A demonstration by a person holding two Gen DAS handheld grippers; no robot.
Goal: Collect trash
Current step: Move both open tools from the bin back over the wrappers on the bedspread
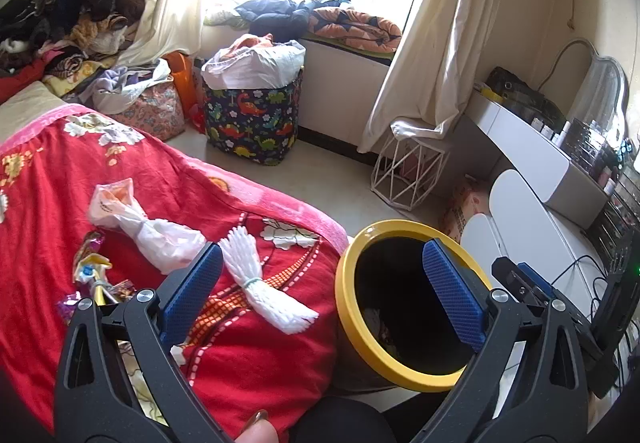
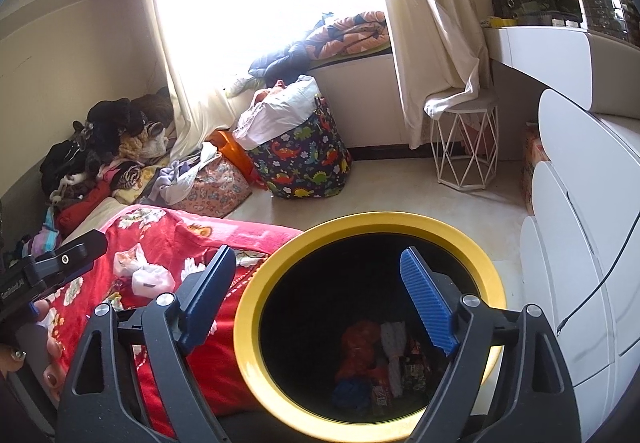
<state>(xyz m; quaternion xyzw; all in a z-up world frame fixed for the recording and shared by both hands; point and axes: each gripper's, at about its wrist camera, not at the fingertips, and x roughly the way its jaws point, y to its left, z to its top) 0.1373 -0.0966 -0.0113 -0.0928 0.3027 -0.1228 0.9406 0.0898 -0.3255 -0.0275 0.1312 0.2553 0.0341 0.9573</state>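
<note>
Sunlight pours through the window at twelve o'clock in both views, and the room is messy, with clothes piled in the far corner. We sit by a bed covered with a red flowered blanket (image 1: 132,203), and the trash we still have to pick up lies on it.

In the left wrist view, a white foam net sleeve tied in the middle with a band (image 1: 260,283) lies at about seven o'clock, just in front of our left gripper (image 1: 320,291). A knotted white plastic bag (image 1: 140,219) lies at about nine o'clock, a bit farther up the bed. Some shiny candy wrappers (image 1: 92,275) sit near the left finger, at eight o'clock.

The round black trash bin with a yellow rim (image 2: 372,323) stands on the floor right beside the bed, touching the blanket's edge. We think it is kept that close so each piece needs only a short trip. Deep inside it we can see some red, white and blue bits of trash (image 2: 380,359), so part of the job looks done.

Our right gripper (image 2: 316,303) hangs over the bin's mouth with its jaws wide and nothing between them. It looks like the spot for dropping things in. Our left gripper's jaws are wide too and hold nothing. It points at the bed's edge, so we guess the foam sleeve is the easy next grab.
</note>
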